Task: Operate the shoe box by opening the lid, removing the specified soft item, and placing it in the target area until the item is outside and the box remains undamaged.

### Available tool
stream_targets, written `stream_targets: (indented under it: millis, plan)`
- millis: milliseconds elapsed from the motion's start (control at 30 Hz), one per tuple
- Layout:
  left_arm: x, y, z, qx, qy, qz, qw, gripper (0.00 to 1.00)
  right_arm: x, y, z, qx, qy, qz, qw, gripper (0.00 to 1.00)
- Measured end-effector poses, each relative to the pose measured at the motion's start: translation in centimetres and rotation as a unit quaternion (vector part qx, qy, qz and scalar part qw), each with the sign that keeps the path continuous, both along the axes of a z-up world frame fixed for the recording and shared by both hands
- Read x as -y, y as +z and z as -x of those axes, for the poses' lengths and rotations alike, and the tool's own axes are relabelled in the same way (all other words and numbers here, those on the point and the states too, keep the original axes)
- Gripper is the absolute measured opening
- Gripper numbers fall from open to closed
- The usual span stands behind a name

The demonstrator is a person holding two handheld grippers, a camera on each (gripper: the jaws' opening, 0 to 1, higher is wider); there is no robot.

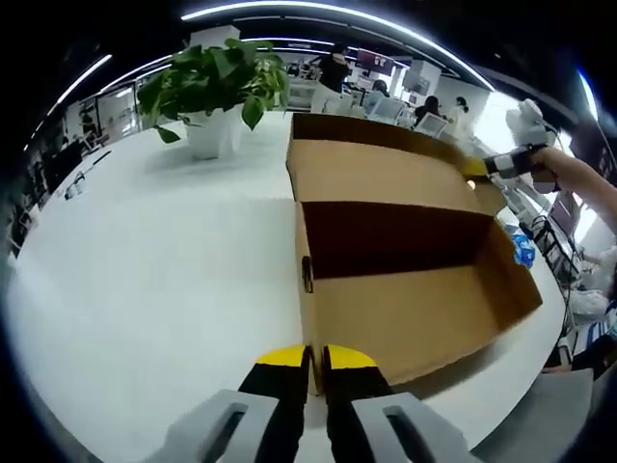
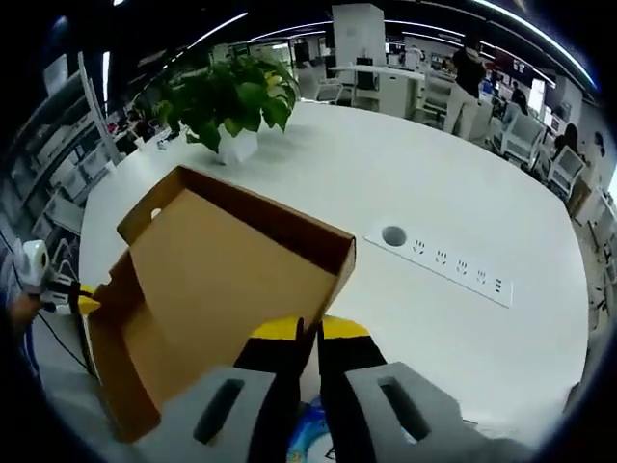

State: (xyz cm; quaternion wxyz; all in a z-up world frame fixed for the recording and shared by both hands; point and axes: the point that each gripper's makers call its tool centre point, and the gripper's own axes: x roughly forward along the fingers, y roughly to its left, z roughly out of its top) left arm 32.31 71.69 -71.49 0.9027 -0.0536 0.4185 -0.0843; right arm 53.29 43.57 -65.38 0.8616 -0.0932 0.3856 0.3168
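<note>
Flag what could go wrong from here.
1. The left tongs pinch the front wall of the box; a hard pull could crease or tear the cardboard.
2. One end of the box sits near the edge of the table; a tug might slide it off.
3. A blue-white item shows at the right tongs; the grip is unclear, so it may drop.

open shoe box [image 2: 227, 280], plant [image 2: 227, 96], white table [image 2: 463, 193]

brown box [image 1: 405, 309], white table [image 1: 145, 270] (green plant [image 1: 217, 82])
</note>
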Motion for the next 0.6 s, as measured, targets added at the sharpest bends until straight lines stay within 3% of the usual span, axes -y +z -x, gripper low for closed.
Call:
stream_targets:
  millis: [600]
  plan:
    - [0.6, 0.1, 0.0, -0.003, -0.006, -0.006, 1.0000, 0.05, 1.4, 0.8, 0.6, 0.039, 0.007, -0.043, 0.9983, 0.02]
